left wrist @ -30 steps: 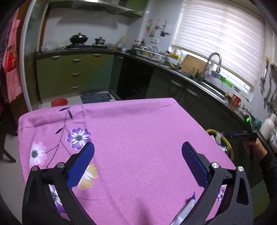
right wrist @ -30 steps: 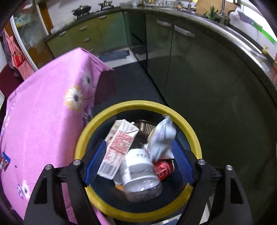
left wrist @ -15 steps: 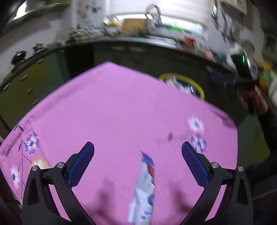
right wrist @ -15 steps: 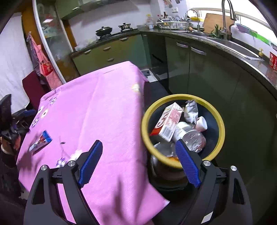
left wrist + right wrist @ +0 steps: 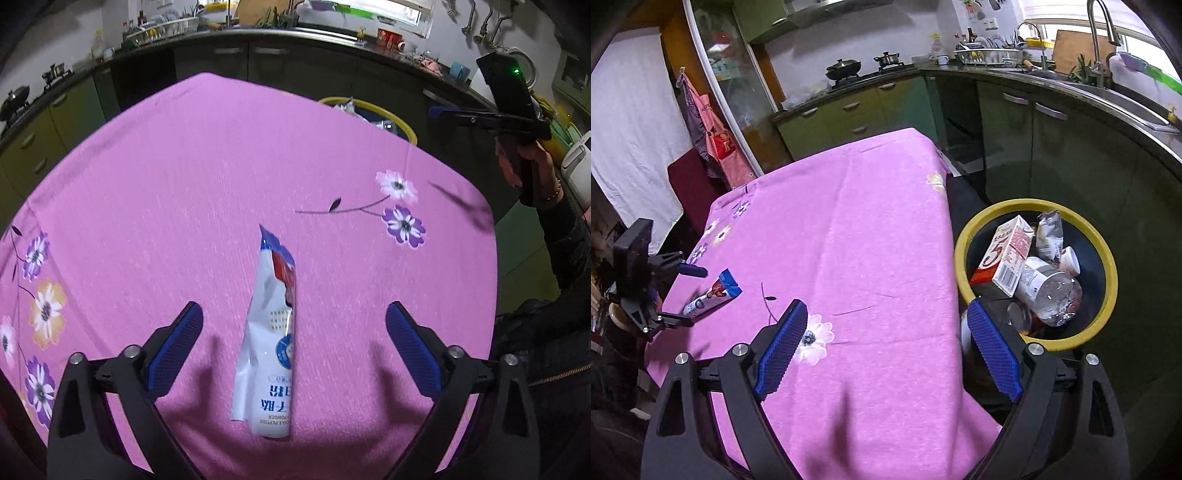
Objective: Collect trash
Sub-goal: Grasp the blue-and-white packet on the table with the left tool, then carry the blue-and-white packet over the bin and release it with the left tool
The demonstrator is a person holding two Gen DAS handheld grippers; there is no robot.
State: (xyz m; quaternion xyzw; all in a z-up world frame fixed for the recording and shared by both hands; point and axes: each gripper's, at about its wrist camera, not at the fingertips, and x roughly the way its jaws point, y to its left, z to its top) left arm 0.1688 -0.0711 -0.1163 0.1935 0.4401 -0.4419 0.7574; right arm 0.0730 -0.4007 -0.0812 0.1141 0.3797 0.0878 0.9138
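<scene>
A flat white and blue sachet wrapper [image 5: 271, 338] lies on the pink flowered tablecloth [image 5: 221, 177]. My left gripper [image 5: 293, 328] is open and hovers over it, one finger on each side, not touching. The wrapper also shows in the right wrist view [image 5: 713, 293], with the left gripper [image 5: 685, 295] around it. My right gripper [image 5: 886, 343] is open and empty, above the table's near corner beside the yellow-rimmed trash bin [image 5: 1108, 258]. The bin [image 5: 404, 127] holds a carton [image 5: 1006, 258], a plastic bottle [image 5: 1049, 290] and other wrappers.
Dark green kitchen cabinets [image 5: 1052, 147] and a counter with a sink run behind the bin. A red chair [image 5: 690, 184] and hanging apron stand at the table's far left. My right gripper shows in the left wrist view [image 5: 495, 118] past the table edge.
My left gripper has swung right and down until the wrapper lies between its fingers. My right gripper has pulled up and back from the bin toward the table corner.
</scene>
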